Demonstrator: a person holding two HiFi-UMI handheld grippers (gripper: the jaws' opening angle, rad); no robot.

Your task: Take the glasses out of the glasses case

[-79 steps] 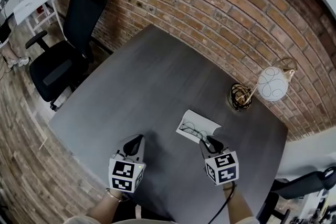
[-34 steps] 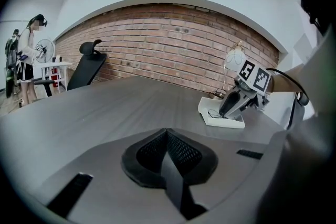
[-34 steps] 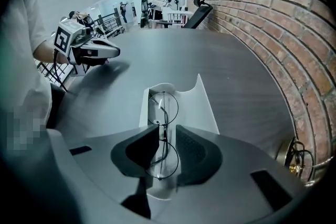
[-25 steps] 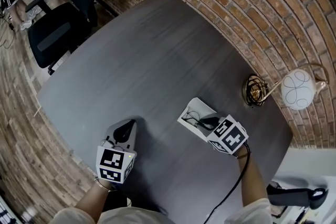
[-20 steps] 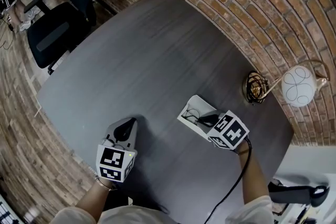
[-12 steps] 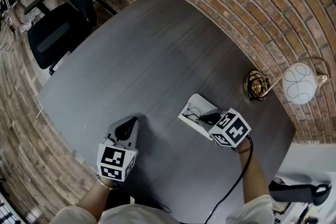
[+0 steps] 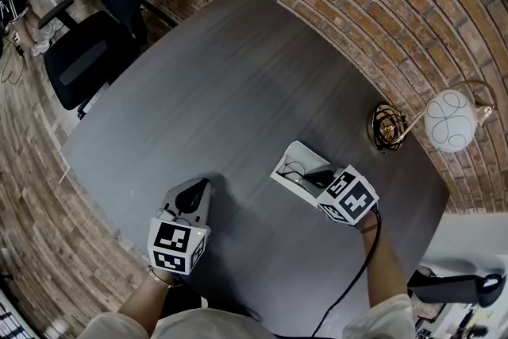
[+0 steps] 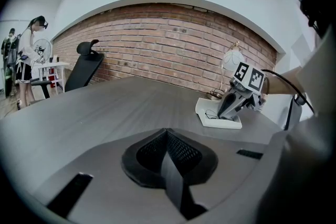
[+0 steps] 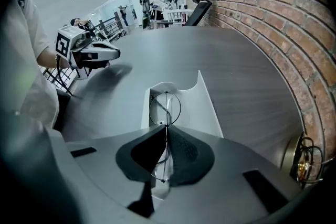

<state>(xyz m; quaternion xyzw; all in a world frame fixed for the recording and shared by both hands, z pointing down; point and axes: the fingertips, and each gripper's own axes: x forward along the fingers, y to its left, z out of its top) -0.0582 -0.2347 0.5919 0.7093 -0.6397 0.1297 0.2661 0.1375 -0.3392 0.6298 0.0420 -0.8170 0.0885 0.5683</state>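
- Gripping is what the coming move turns on. The right gripper (image 9: 166,131) has its jaws drawn together on the thin wire frame of the glasses (image 9: 165,107), at about the bridge as far as the right gripper view shows.
- One round lens stands just ahead of the jaw tips and the other shows below them, nearer the hand. The long axis of the glasses therefore runs along the jaws, not across them.
- The glasses lie inside the open white case (image 9: 202,107), which sits directly under and ahead of these tips. Its length also points away from the gripper. They are not yet out, and I cannot tell whether they are lifted off the lining.
- From the head view, this gripper tips down into the near end of the case, with the forearm straight behind it. In my judgement, a straight rise is what would bring the frame clear of the case wall.
- Well off to its left, the left gripper (image 8: 167,136) is held low over the bare table (image 7: 238,91). Its jaws are together on nothing, and it is too far away to steady the case.
- Beyond the case, to the right of the tips, a lamp (image 7: 448,121) stands by the brick wall.
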